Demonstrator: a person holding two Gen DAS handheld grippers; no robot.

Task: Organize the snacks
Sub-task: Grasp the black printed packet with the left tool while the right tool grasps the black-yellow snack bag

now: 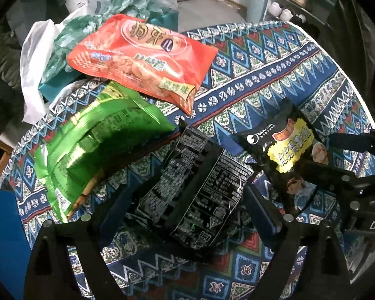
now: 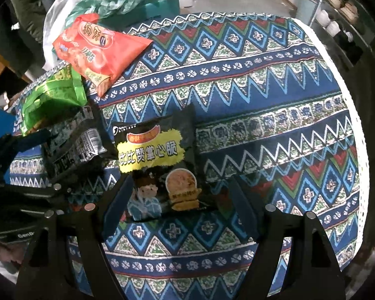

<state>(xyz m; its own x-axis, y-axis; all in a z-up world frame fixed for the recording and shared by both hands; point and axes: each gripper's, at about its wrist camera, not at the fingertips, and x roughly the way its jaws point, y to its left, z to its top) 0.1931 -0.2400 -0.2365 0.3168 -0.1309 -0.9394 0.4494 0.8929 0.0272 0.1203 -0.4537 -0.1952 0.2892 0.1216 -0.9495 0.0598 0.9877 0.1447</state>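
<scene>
**Four snack packets on the patterned cloth, one between each gripper's fingers**

The left gripper [image 1: 187, 200] points forward and down over the patterned tablecloth [image 1: 275, 75], its two fingers spread wide. Between them lies a black packet printed with white text [image 1: 200, 187], back side up, its long axis running away from the gripper and leaning a little to the right. The fingers stand on either side of it; whether they press on it cannot be told.

The right gripper [image 2: 180, 207] is likewise tilted down at the cloth [image 2: 262, 100] with its fingers wide apart. The near end of a black packet with a yellow label [image 2: 160, 165] sits between them, face up, long axis pointing straight ahead. Contact with the fingers cannot be told here either. In the left wrist view this same packet [image 1: 290, 150] lies just right of the left gripper, with the right gripper's frame beside it.

Ahead and left of the left gripper lies a green packet [image 1: 95, 145], long axis slanting away to the right. Beyond it an orange-red packet [image 1: 142, 57] rests partly over the green one's far end.

Count: two black packets, one green, one orange-red. Crumpled plastic bags [image 1: 37, 57] sit past the cloth's far left edge.
</scene>
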